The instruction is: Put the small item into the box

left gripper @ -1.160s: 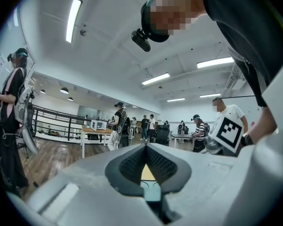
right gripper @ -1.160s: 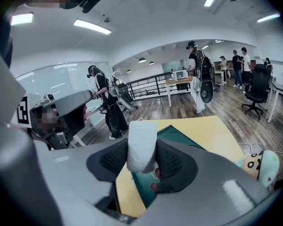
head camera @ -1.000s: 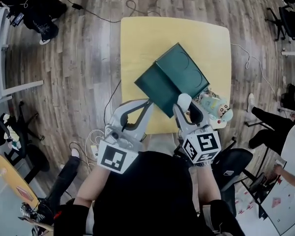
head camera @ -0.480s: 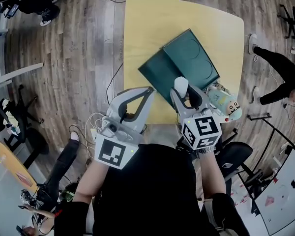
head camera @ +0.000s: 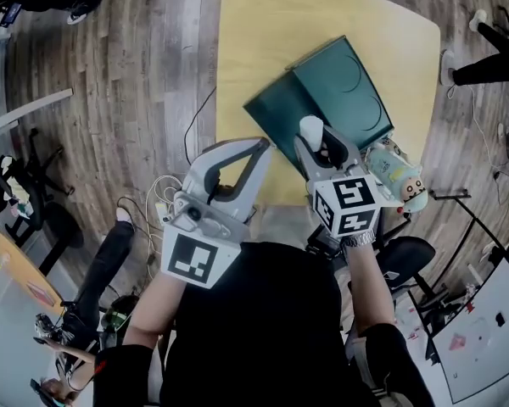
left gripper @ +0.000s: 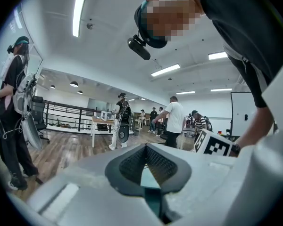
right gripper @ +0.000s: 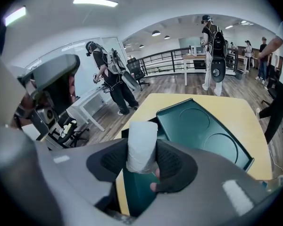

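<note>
On the yellow table (head camera: 263, 24) lies a dark green box (head camera: 343, 83), opened flat with its two halves side by side. My right gripper (head camera: 316, 140) hangs over the near half of the box, shut on a small white cylinder (head camera: 310, 131). In the right gripper view the cylinder (right gripper: 141, 145) stands upright between the pads of the right gripper (right gripper: 141, 150), with the green box (right gripper: 203, 131) below and ahead. My left gripper (head camera: 256, 146) is held at the table's near left edge, beside the box, shut with nothing in it; the left gripper view shows that gripper (left gripper: 145, 147) with its tips together.
A colourful patterned bottle (head camera: 394, 175) lies at the table's right near corner, close to the box. Cables (head camera: 165, 206) trail over the wooden floor on the left. An office chair (head camera: 407, 261) stands at the right. Several people stand around the room.
My right gripper has sunk toward the box with the white cylinder still in it, and now points more steeply down. The left gripper has dropped a little at the table's edge.
</note>
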### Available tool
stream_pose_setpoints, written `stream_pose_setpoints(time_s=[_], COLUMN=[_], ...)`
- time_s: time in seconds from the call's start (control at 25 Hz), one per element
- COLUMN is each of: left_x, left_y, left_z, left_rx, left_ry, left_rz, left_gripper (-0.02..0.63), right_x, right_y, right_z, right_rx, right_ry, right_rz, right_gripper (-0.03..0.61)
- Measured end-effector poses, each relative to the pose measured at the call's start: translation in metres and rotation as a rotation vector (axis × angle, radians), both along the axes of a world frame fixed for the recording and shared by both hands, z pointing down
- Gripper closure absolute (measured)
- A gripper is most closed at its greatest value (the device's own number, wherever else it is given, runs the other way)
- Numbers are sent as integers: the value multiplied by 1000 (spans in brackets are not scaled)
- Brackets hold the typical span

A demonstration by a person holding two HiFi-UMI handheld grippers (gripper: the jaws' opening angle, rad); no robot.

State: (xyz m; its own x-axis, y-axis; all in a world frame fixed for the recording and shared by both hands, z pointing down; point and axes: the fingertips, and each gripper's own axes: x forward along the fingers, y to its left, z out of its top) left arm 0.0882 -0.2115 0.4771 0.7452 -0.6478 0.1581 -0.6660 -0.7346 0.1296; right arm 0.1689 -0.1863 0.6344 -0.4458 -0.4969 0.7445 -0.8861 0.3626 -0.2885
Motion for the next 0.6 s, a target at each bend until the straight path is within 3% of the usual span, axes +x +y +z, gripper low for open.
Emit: stream_pose_setpoints(time_s=[0.6], left_x=[3], left_y=[-12], left_z=[18], left_rx=[-32], left_ry=[-8], left_rz=[-18], left_gripper=[612], right_x=[-7], right_y=[8], right_z=[67], right_rx=[-165], right_ry=[87], right_rz=[-100], right_gripper=[394])
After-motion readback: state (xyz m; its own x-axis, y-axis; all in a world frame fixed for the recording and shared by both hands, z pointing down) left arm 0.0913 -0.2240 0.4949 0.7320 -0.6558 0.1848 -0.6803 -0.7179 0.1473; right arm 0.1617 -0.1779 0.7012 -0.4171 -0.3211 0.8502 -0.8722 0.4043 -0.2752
